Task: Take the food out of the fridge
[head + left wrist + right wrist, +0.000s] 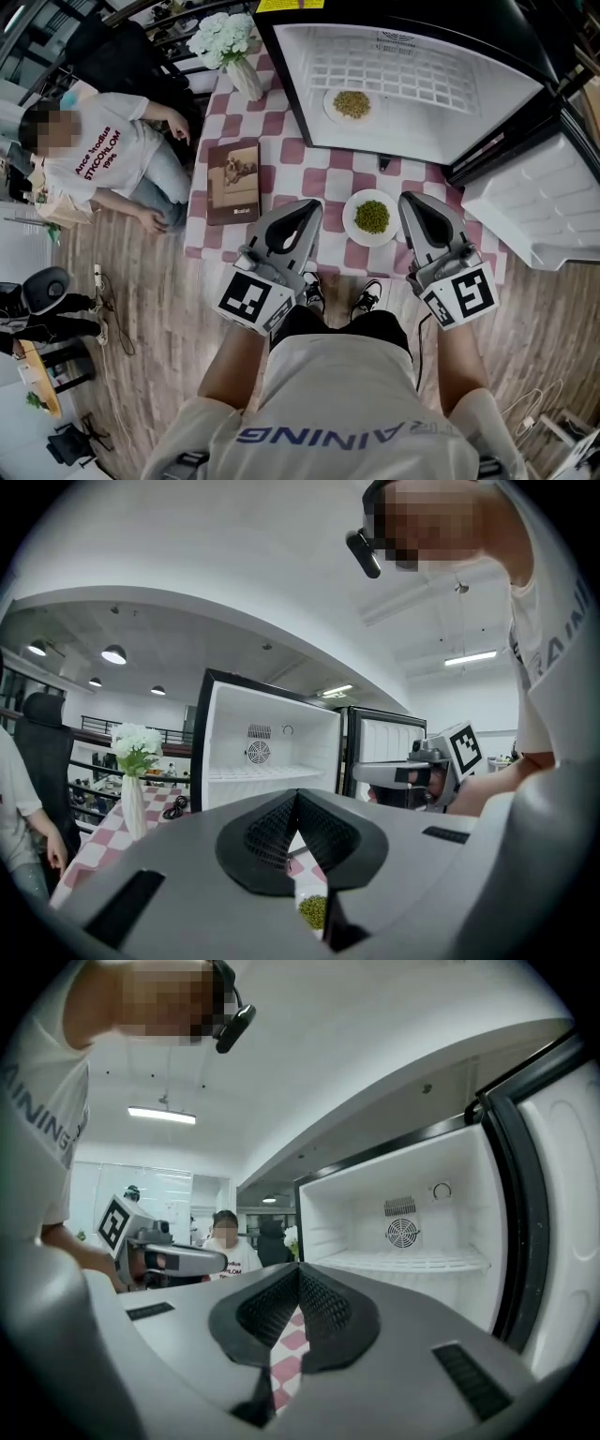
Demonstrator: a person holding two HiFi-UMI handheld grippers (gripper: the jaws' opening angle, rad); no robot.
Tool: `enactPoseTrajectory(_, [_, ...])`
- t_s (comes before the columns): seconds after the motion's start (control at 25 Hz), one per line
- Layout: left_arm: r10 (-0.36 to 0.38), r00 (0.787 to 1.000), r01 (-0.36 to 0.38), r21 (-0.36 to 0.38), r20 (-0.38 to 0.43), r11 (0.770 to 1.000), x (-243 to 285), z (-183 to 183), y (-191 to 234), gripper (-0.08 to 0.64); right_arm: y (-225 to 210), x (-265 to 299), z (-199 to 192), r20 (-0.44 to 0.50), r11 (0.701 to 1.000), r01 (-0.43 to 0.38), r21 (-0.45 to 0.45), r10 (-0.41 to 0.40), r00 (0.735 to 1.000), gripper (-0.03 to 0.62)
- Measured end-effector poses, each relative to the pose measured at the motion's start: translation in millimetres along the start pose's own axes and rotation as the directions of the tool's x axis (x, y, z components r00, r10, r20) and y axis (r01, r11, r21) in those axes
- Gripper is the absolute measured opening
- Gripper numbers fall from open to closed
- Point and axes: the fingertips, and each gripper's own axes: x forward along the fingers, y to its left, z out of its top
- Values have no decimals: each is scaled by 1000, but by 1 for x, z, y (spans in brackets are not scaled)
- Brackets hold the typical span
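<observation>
Currently one plate (352, 104) sits inside the fridge (441, 122), a second plate (371, 217) outside.

Plate (350, 221) on table (291, 178), before fridge (422, 131)

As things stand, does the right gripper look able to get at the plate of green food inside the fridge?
Probably yes: the fridge door stands open and the plate sits uncovered with nothing blocking it. The right gripper is shut and empty, so it must open first.
</observation>
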Motion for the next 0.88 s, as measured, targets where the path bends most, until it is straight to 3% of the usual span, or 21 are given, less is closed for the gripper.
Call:
enactPoseTrajectory(0.2, [-1, 1000, 1, 16, 23, 1000, -1, 8, -1, 3, -10, 3, 8, 6, 997, 54, 52, -54, 998, 20])
enactPoseTrajectory(0.88, [-2, 999, 2, 0, 37, 1000, -2, 10, 0, 5, -19, 7, -7, -44, 987, 84, 136, -78, 996, 20])
